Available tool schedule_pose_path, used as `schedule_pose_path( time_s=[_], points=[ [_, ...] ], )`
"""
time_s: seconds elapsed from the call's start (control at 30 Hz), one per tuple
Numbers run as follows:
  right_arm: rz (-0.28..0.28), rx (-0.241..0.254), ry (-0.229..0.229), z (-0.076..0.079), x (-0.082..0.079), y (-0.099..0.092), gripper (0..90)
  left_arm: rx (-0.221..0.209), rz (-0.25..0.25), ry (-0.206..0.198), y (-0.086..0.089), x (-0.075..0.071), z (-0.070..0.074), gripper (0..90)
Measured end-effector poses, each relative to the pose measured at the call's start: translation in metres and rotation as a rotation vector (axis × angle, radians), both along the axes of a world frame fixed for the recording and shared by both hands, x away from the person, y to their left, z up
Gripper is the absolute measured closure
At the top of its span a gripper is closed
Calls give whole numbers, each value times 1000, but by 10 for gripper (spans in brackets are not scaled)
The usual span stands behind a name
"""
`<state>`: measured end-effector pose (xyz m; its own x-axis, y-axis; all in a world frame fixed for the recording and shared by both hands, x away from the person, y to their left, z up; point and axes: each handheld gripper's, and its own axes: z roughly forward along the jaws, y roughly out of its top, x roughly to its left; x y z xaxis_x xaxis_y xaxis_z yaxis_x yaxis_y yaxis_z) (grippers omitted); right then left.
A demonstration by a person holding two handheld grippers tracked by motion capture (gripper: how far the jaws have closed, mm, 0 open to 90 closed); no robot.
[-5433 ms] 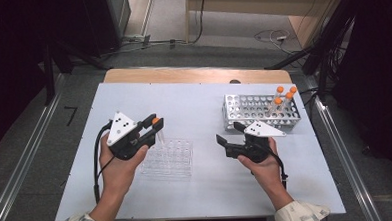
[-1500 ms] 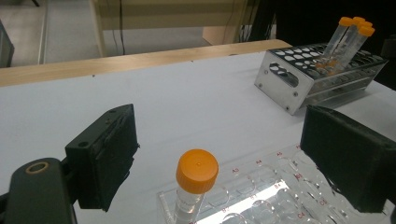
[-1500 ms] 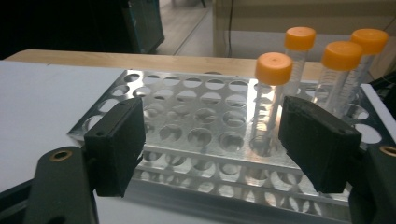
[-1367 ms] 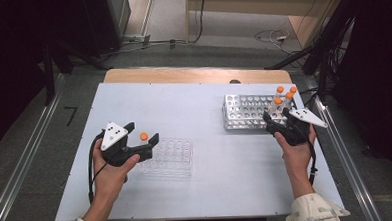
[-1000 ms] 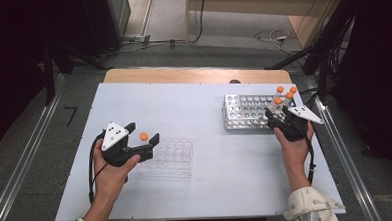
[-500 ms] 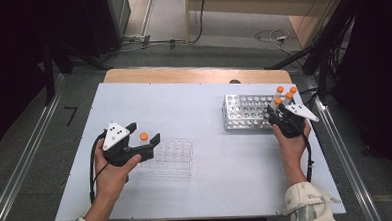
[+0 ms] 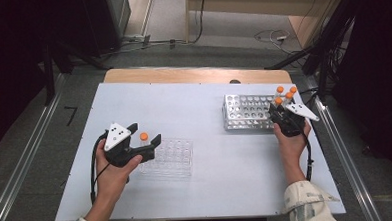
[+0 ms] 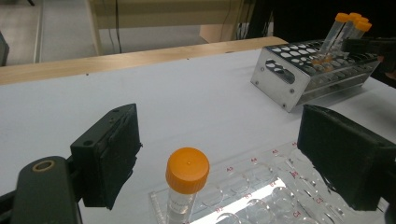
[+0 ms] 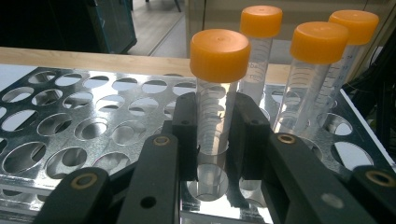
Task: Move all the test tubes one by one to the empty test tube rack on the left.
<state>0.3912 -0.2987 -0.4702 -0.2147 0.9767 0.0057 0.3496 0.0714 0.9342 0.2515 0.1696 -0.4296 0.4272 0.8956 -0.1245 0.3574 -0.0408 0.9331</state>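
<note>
A metal rack [image 7: 246, 112] at the table's right holds several orange-capped tubes at its right end. My right gripper [image 7: 278, 112] has just been closing and is now shut on the nearest tube [image 9: 217, 84], its pads pressing both sides while the tube still stands in its hole. Three more tubes [image 9: 313, 70] stand behind it. At the left, my left gripper [image 7: 146, 133] is open, its jaws on either side of a lone orange-capped tube [image 8: 187, 177] without touching it. That tube stands upright in a corner of the clear plastic rack [image 7: 173, 159].
The metal rack [image 9: 70, 121] has many vacant holes to the left of the tubes. A wooden strip [image 7: 197, 74] runs along the table's far edge. Rails flank the table, and cables lie on the floor beyond it.
My right gripper's jaws have closed on the front tube in the metal rack, with the hand shifting only slightly. The left hand and its tube have stayed put.
</note>
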Motion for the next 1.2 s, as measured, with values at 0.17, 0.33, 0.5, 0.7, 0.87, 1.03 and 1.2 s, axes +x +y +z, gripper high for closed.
schedule_pose_path(
  time_s=[0.17, 0.33, 0.5, 0.7, 0.87, 1.03, 1.2],
  points=[
    [-3, -1, -15, 5, -2, 0, 717, 1, -2, 0, 1, 0, 1, 138],
    [-3, -15, -42, 16, -5, 1, 717, -2, 0, -2, 0, -1, 1, 137],
    [-8, -16, -67, 26, -9, 1, 718, 0, 2, -3, 0, -1, 1, 134],
    [-10, -7, -97, 37, -13, -1, 718, 2, 2, -9, 0, -1, 2, 119],
    [8, 7, -118, 49, -20, 1, 718, 3, -2, -13, -1, -2, 4, 110],
    [59, 9, -114, 58, -31, 7, 718, 4, -8, -18, -3, -3, 7, 101],
    [131, 3, -94, 63, -42, 18, 717, -1, -25, -27, -10, -4, 12, 100]
  ],
)
